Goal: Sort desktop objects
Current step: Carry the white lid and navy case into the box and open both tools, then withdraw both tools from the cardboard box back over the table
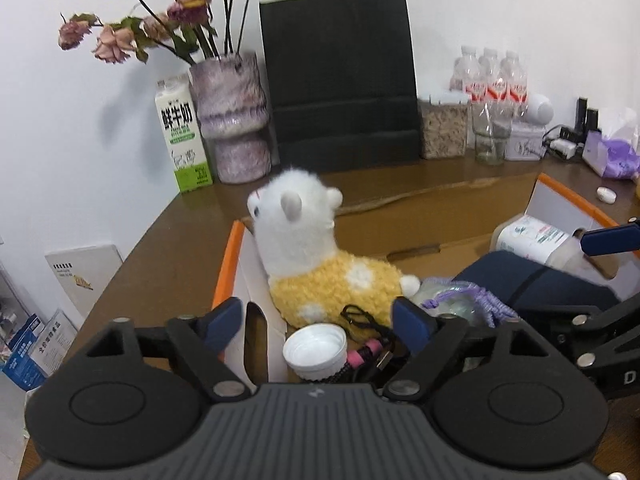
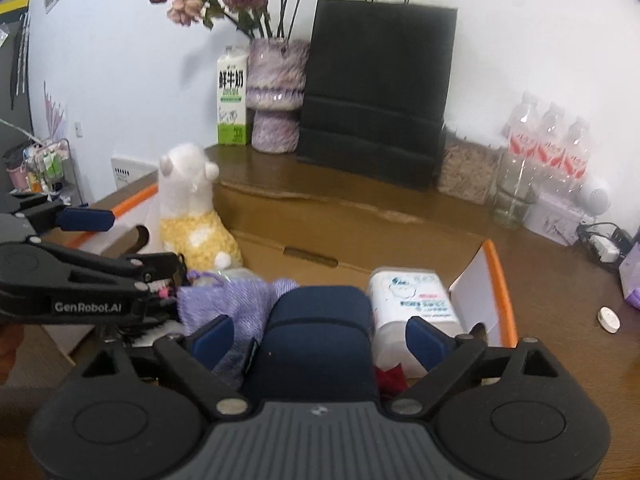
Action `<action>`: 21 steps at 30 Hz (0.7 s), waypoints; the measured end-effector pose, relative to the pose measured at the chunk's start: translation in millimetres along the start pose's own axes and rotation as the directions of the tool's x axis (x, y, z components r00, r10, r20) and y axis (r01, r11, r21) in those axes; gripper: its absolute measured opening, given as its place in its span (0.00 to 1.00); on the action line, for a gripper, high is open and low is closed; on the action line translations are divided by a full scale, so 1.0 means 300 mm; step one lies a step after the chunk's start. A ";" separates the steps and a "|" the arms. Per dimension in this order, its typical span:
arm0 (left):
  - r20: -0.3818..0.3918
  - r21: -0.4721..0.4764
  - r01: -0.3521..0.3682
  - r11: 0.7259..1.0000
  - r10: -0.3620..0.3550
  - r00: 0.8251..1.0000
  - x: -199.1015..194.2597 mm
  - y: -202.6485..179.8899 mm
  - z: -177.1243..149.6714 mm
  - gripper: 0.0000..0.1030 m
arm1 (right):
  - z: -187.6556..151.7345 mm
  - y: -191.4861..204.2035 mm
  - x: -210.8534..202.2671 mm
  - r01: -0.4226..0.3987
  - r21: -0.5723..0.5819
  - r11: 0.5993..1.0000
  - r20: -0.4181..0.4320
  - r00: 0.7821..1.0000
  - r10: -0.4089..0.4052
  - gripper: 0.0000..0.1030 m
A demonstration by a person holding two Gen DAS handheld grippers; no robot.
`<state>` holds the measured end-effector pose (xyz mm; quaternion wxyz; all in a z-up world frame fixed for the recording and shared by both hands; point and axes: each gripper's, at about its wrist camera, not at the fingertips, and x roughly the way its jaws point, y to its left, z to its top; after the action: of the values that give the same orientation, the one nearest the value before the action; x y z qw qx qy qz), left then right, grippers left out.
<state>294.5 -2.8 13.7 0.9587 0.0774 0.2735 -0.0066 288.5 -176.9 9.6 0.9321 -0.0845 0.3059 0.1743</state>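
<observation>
Left wrist view: left gripper (image 1: pixel 318 316) jaws wide open, empty, above a white cup (image 1: pixel 315 347) in the box (image 1: pixel 228 256). Right gripper (image 2: pixel 319 336) jaws likewise, straddling a navy pouch (image 2: pixel 318 320) beside the plush llama (image 2: pixel 192 216).

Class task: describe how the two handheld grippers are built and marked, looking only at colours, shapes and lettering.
Both grippers, left and right, have black angular linkage arms with silver pivot screws, blue finger pads, and a ribbed grey body flanked by round black discs. White "GenRobot.AI" lettering runs along the left gripper's side in the right wrist view.
</observation>
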 end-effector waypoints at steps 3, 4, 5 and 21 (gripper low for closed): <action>0.043 -0.024 -0.020 1.000 0.021 0.999 -0.038 0.013 0.009 1.00 | 0.010 0.000 -0.046 0.006 -0.002 1.000 0.022 1.000 -0.006 0.99; 0.047 -0.030 -0.025 0.999 0.027 0.999 -0.047 0.017 0.013 1.00 | 0.012 0.001 -0.059 0.008 -0.003 1.000 0.028 1.000 -0.008 0.99; 0.050 -0.042 -0.033 0.999 0.035 0.998 -0.059 0.022 0.016 1.00 | 0.013 0.002 -0.072 0.010 -0.005 1.000 0.032 0.999 -0.010 0.99; 0.087 -0.070 -0.024 0.997 0.030 0.996 -0.225 0.040 -0.005 1.00 | -0.023 0.031 -0.254 0.026 0.001 1.000 0.072 0.997 -0.026 1.00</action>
<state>237.0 7.4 49.7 0.9720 0.0478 0.2299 0.0125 224.0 -191.0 49.2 0.9448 -0.0820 0.2709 0.1651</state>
